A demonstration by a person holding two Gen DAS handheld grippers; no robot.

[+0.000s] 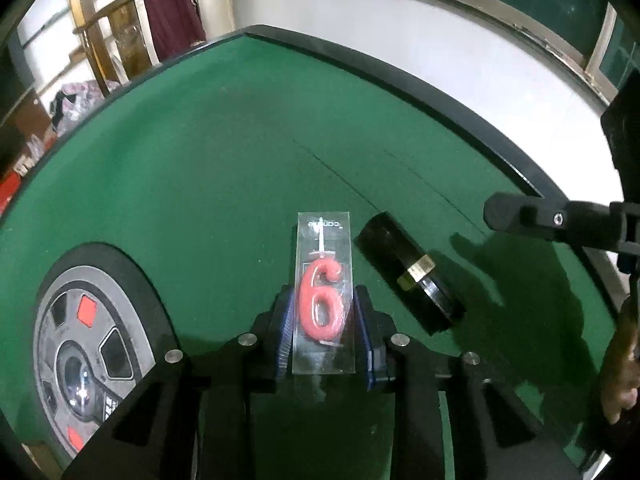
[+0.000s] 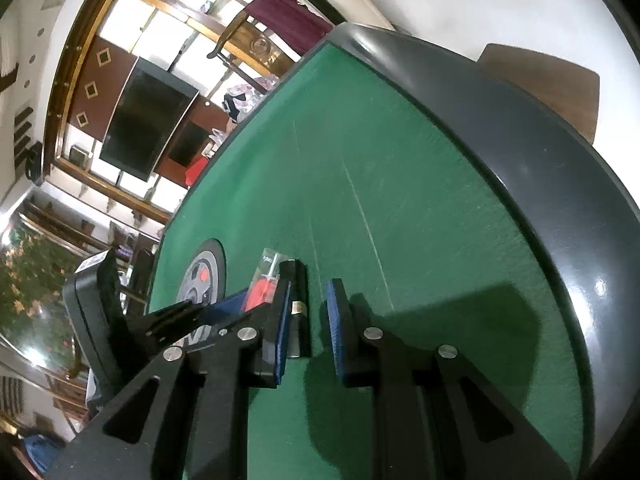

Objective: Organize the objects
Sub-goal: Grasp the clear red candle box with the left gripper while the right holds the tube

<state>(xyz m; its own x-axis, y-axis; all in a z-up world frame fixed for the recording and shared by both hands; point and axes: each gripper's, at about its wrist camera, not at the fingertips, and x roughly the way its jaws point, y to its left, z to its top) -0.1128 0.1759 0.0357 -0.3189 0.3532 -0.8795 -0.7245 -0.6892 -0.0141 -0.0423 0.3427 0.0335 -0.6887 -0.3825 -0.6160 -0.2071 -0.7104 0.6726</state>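
- Green felt covers the table (image 1: 200, 160), which has a dark padded rim. A window runs along the white wall behind it, and a wooden chair draped with a maroon cloth (image 1: 172, 12) stands past the far corner.
- The left gripper (image 1: 324, 300) points steeply down at the felt. Its blue pads (image 1: 285, 320) are clamped on the long sides of a clear candle package (image 1: 323, 240).
- Inside the package is a red candle shaped like the numeral 6. The wick end points away from the gripper, and the far half of the pack extends beyond the fingertips.
- A black tube with a gold band (image 1: 408, 272) lies on the felt just to the right of the package, angled away from it and not touching it.
- The right gripper (image 2: 310, 284) hovers above the table to the right of the tube. Its jaws are drawn nearly together and hold nothing. From its own camera the tube (image 2: 298, 304) shows through the narrow gap, lying beyond the fingers.
- A round panel patterned like a car wheel (image 1: 88, 340) is set into the felt to the left of the left gripper.
- A dark television (image 2: 148, 120) hangs in a wood-panelled wall unit across the room.
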